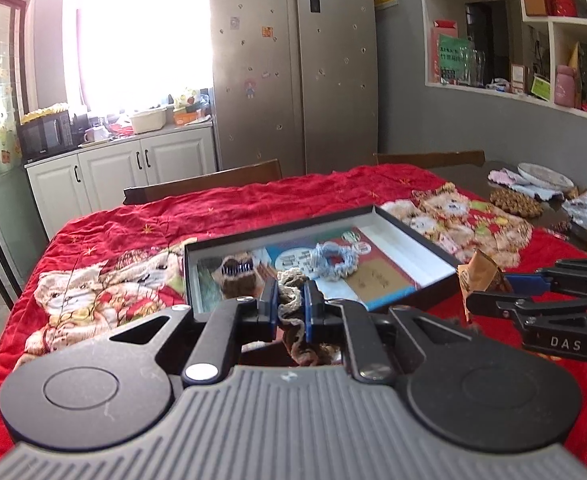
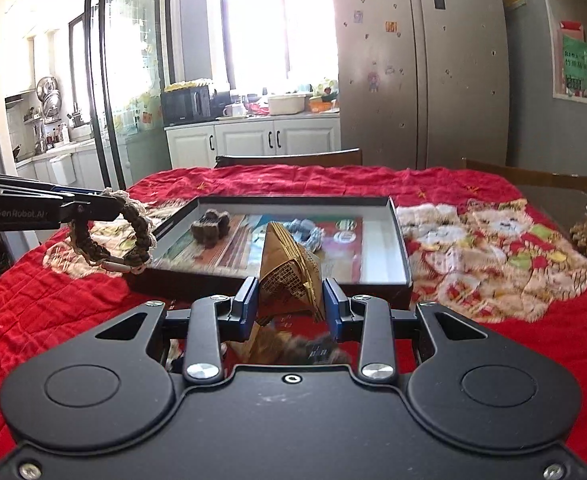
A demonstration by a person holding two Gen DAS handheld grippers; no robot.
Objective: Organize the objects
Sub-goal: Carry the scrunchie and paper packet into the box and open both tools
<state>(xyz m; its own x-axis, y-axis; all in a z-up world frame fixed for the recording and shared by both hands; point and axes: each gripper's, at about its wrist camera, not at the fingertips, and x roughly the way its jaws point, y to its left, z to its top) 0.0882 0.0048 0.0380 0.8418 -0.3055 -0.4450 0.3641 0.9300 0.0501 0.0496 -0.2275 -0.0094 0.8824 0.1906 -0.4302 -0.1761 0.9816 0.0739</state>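
My left gripper [image 1: 290,300] is shut on a brown and cream braided scrunchie [image 1: 289,304], held just in front of a shallow black tray [image 1: 417,240]. The scrunchie also shows in the right wrist view [image 2: 113,236], hanging from the left gripper [image 2: 109,200] over the tray's left corner. My right gripper [image 2: 291,300] is shut on a gold folded paper piece [image 2: 289,276], near the tray's front wall [image 2: 333,286]. The paper piece also shows in the left wrist view [image 1: 481,276]. A brown hair claw [image 2: 210,227] and a pale blue scrunchie [image 2: 307,232] lie in the tray.
The table wears a red quilt [image 2: 53,300] with a bear print. At the far right lie a woven brown mat [image 1: 515,202], a plate [image 1: 545,176] and cloths. Wooden chair backs [image 2: 289,158] stand behind the table. A fridge [image 1: 293,60] and cabinets stand beyond.
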